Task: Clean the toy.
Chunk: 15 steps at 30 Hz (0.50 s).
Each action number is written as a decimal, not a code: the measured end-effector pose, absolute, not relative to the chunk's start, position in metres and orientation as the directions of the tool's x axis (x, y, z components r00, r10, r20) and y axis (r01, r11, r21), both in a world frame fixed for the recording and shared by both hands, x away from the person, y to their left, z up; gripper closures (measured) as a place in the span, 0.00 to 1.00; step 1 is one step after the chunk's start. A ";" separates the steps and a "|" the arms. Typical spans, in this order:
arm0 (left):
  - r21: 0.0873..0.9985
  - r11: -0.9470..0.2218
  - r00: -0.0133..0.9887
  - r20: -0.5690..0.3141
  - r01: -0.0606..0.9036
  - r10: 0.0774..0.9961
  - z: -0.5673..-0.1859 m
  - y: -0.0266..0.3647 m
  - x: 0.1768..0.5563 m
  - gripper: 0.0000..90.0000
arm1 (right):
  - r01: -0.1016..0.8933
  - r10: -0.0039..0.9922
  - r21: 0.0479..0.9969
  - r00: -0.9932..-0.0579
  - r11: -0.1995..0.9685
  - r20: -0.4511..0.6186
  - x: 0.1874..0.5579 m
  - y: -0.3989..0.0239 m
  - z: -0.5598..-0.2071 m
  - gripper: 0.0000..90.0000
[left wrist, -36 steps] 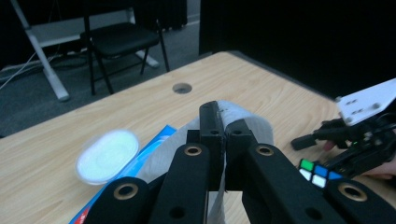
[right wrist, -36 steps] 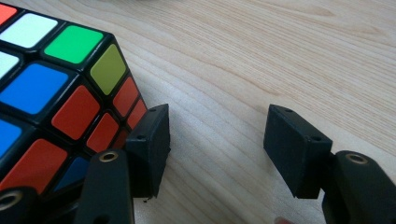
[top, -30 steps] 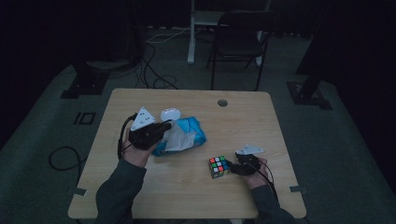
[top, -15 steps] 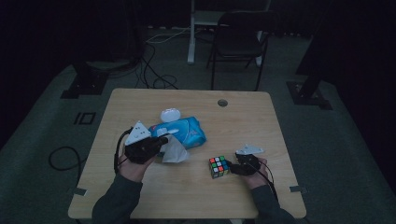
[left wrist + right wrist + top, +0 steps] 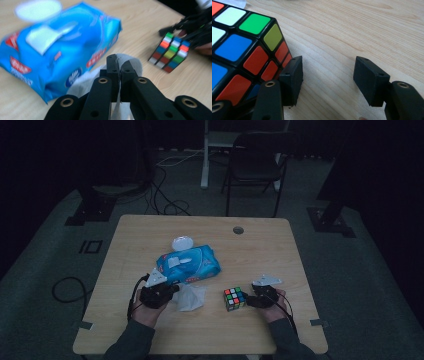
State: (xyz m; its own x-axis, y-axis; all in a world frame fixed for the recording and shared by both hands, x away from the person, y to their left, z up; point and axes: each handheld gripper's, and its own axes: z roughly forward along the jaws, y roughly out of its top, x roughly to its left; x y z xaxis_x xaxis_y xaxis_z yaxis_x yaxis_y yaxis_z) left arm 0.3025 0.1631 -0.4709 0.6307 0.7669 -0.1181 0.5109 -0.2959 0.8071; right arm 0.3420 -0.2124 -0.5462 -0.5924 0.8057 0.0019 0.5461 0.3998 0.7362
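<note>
With the left gripper (image 5: pixel 119 65) pinching a wipe (image 5: pixel 189 298) and the right gripper (image 5: pixel 327 80) spread beside the cube (image 5: pixel 242 52), the wipe may tear or slip.

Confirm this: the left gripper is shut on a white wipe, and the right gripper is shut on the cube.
Not quite. The right gripper is open, its jaws apart beside the cube, as the right gripper view shows. The left gripper is indeed shut on the white wipe.
</note>
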 end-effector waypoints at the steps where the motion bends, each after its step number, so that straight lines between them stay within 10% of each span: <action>1: 0.798 -0.308 0.628 -0.111 0.518 0.770 -0.475 0.162 0.304 0.97 | 0.546 0.805 0.736 -0.593 0.400 0.002 0.342 -0.212 -0.546 0.46; 15: 0.695 -0.400 0.608 -0.067 0.597 0.791 -0.525 0.143 0.315 0.47 | 0.556 0.817 0.734 -0.576 0.390 0.002 0.340 -0.214 -0.543 0.43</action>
State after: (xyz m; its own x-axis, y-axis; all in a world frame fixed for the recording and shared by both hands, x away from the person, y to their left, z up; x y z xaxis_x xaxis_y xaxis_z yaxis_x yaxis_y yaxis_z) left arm 0.3151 0.1427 -0.5247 0.6078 0.7912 -0.0672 0.5972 -0.3997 0.6954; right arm 0.3400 -0.2137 -0.5434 -0.5763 0.8172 0.0024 0.5558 0.3899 0.7342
